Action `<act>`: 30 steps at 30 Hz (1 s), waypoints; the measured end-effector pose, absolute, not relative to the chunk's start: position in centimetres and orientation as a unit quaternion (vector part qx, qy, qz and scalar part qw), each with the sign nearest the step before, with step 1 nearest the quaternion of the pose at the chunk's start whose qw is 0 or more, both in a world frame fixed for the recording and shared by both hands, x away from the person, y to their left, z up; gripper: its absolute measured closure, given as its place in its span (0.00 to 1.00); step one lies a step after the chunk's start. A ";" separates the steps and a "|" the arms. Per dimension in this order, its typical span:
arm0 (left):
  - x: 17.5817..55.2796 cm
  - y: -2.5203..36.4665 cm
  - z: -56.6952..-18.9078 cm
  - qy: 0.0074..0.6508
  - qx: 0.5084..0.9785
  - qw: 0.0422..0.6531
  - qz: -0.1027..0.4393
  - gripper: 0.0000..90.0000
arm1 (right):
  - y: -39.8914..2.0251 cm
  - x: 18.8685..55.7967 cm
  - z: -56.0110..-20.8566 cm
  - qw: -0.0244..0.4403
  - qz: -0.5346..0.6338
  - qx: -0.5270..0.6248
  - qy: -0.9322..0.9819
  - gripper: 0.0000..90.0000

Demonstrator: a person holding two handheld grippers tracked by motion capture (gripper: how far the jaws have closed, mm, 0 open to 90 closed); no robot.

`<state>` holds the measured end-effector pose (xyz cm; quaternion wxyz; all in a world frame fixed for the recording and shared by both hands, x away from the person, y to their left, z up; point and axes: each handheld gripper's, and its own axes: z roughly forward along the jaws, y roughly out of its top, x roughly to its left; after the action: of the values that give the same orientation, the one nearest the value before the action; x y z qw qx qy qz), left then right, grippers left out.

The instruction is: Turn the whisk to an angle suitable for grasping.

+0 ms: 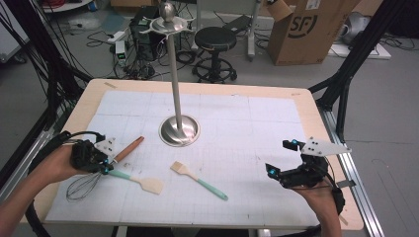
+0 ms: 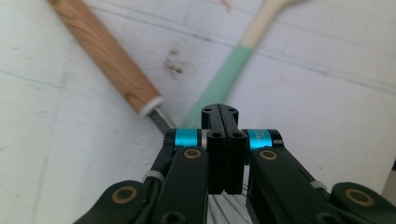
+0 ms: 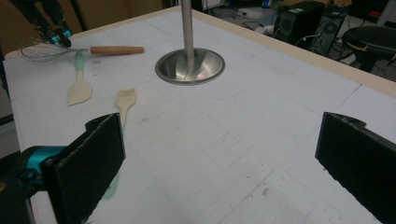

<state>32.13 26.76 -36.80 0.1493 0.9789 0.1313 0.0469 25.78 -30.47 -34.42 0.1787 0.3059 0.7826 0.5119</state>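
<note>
A wire whisk (image 1: 91, 180) with a wooden handle (image 2: 105, 60) lies at the table's left. My left gripper (image 1: 105, 167) is over the whisk's neck with its jaws shut (image 2: 220, 112). Wires show under the jaws, but I cannot tell whether one is pinched. A mint-handled spatula (image 1: 141, 181) lies just right of it, its handle (image 2: 224, 81) running past the jaw tips. Farther right lies a mint-handled brush (image 1: 197, 180). My right gripper (image 1: 280, 158) hovers at the right with its jaws wide open (image 3: 219, 163) and nothing between them.
A tall steel stand (image 1: 174, 74) rises from a round base (image 1: 179, 131) at the table's middle. A white gridded mat (image 1: 237, 123) covers the wooden table. Beyond the far edge stand a black stool (image 1: 215, 39) and a cardboard box (image 1: 306, 29).
</note>
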 end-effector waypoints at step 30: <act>37.4 26.9 -33.8 0.242 0.935 0.243 0.086 1.00 | -30.4 25.8 -34.4 0.179 0.512 0.306 0.783 0.00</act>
<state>37.39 26.87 -33.78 0.2431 0.9353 0.2424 0.0861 25.79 -30.40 -34.40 0.1785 0.3062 0.7827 0.5117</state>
